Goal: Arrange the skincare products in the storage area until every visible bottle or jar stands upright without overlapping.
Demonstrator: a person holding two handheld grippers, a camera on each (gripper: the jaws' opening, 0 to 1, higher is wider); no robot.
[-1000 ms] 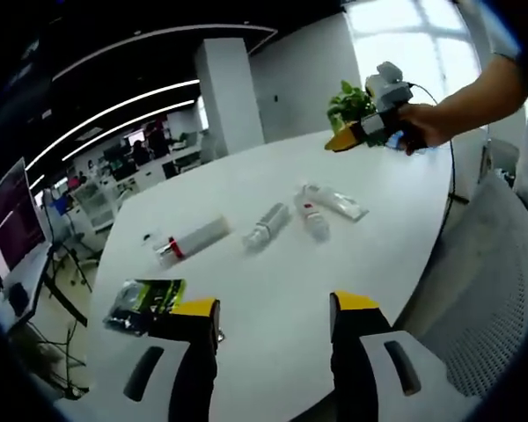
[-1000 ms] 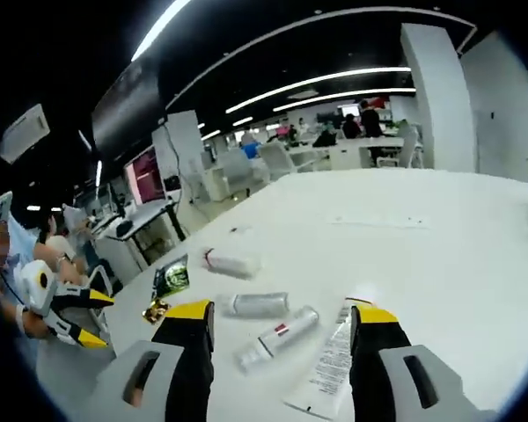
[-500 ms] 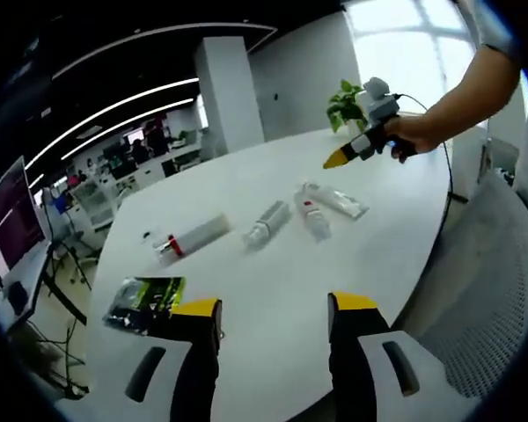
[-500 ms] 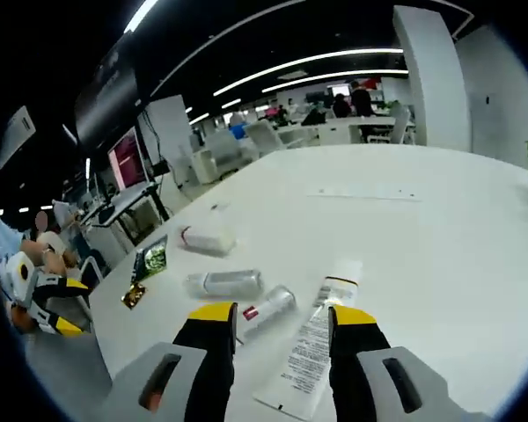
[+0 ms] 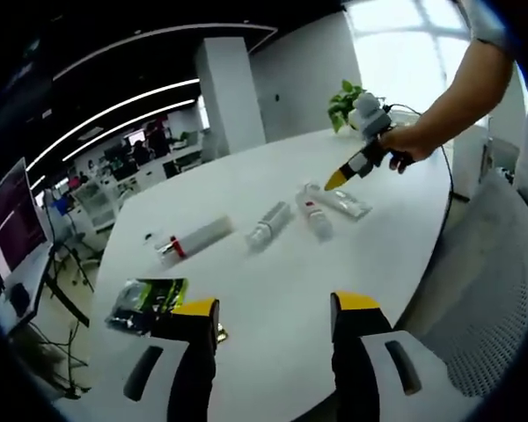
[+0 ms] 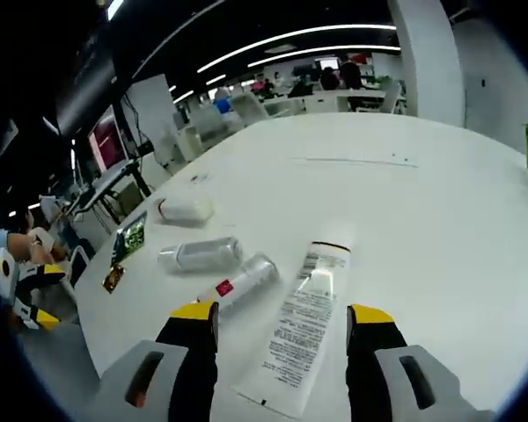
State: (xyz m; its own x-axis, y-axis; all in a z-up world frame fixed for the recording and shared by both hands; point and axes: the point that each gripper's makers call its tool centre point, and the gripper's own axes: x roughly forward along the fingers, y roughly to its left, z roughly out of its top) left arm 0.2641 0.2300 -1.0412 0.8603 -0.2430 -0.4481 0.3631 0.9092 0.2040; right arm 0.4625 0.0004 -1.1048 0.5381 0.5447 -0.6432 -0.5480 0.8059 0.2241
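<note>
The white bench carried four skincare containers, all lying on their sides. In the right gripper view, a flat white tube with printed text and a dark band near one end lay between the open jaws of the right gripper. Just beside the tube lay a slim bottle with a red label; beyond it, a clear bottle, then a white bottle. A green packet lay near the bench edge. The left gripper hovered with jaws open, empty, well apart from the tube.
</note>
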